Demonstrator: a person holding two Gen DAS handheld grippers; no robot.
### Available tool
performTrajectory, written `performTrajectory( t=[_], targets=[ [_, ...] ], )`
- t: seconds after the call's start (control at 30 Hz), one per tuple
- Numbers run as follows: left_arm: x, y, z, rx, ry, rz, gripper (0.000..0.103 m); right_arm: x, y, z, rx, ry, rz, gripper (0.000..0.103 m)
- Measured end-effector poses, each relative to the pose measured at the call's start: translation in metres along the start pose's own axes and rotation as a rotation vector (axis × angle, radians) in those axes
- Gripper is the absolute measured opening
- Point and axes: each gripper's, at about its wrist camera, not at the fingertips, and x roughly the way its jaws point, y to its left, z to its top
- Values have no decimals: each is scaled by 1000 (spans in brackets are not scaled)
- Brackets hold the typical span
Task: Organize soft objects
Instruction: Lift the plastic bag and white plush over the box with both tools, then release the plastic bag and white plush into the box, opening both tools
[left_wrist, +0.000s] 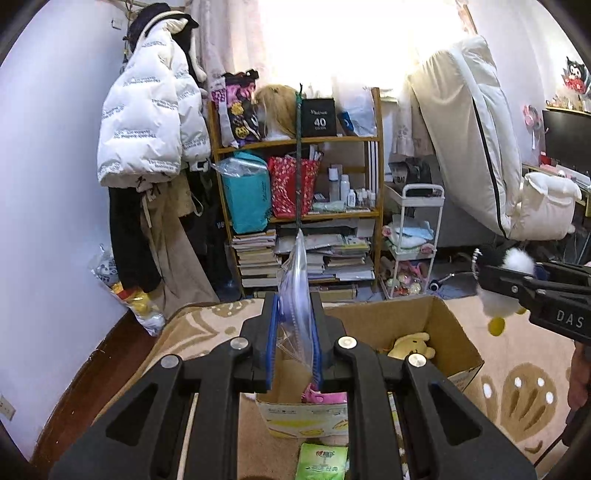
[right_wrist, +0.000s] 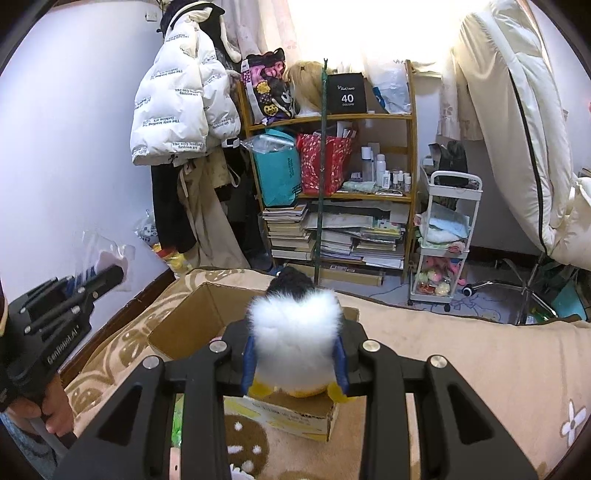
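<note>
The left gripper (left_wrist: 293, 328) hid most of the pink thing (left_wrist: 322, 397) in the cardboard box (left_wrist: 448, 328). The green packet (left_wrist: 322, 463) was cut off at the bottom edge. The penguin toy (right_wrist: 295, 341) showed only its back.

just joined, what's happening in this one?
A person works two handheld grippers above an open cardboard box on a beige patterned blanket. The left gripper pinches a clear plastic bag. The right gripper grips a fluffy white penguin plush. A yellow plush lies in the box.
</note>
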Motion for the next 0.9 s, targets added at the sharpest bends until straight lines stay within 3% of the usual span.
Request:
performTrajectory(
  t=[0.47,0.63,0.9],
  targets=[
    [46,-14,-27,32,146,-29,17,52,-8,-27,28,136,1,36],
    [51,-19,-31,48,168,-39,17,61,-9,-33,29,170,-10,36],
    [51,-21,-33,43,189,-27,26,64,-15,-37,54,206,6,41]
  ],
)
